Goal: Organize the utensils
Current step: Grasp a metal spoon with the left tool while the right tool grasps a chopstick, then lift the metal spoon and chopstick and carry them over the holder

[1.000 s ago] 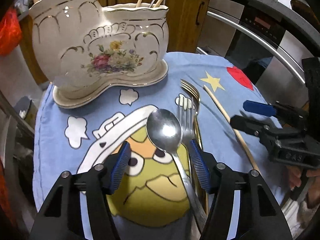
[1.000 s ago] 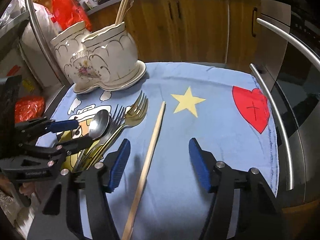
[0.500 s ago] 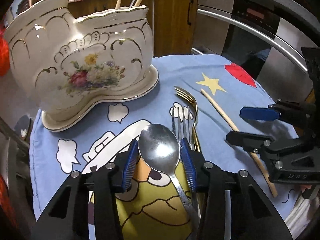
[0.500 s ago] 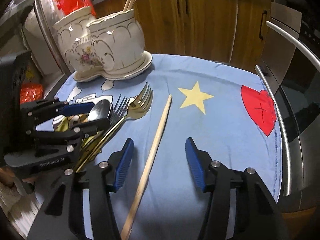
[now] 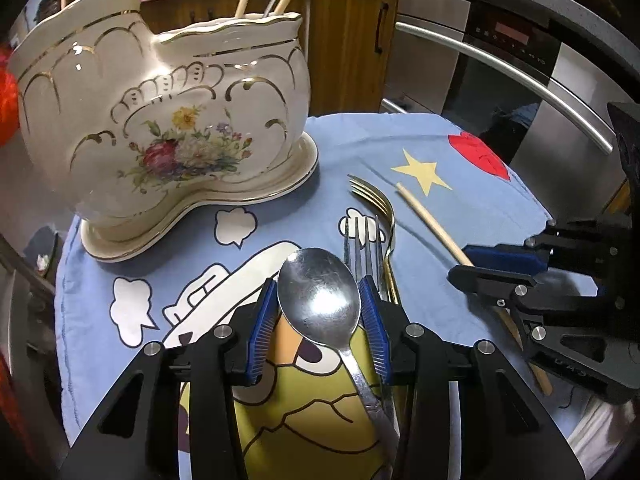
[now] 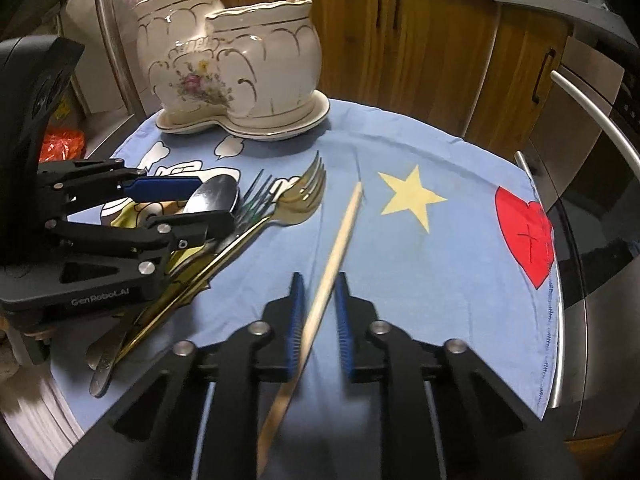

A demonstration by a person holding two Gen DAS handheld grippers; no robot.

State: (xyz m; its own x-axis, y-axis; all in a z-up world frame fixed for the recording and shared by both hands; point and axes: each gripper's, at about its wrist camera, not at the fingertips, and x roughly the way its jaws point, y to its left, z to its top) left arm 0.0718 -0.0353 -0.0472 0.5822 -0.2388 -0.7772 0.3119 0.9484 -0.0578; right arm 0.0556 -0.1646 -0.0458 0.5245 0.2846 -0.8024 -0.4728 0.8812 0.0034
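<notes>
The left tongs (image 5: 318, 306) are clamped on the bowl of a silver spoon (image 5: 318, 294), blue pads against both its edges, over the cartoon-printed blue cloth (image 6: 440, 264) on the table. Just beside the spoon lie a silver fork (image 5: 366, 236) and a gold fork (image 5: 378, 204). The right tongs (image 6: 318, 312) have just been closing on a wooden chopstick (image 6: 344, 228), which runs between the narrow pads and looks pinched there. Behind, a floral ceramic utensil holder (image 5: 160, 120) stands upright with chopsticks poking out
</notes>
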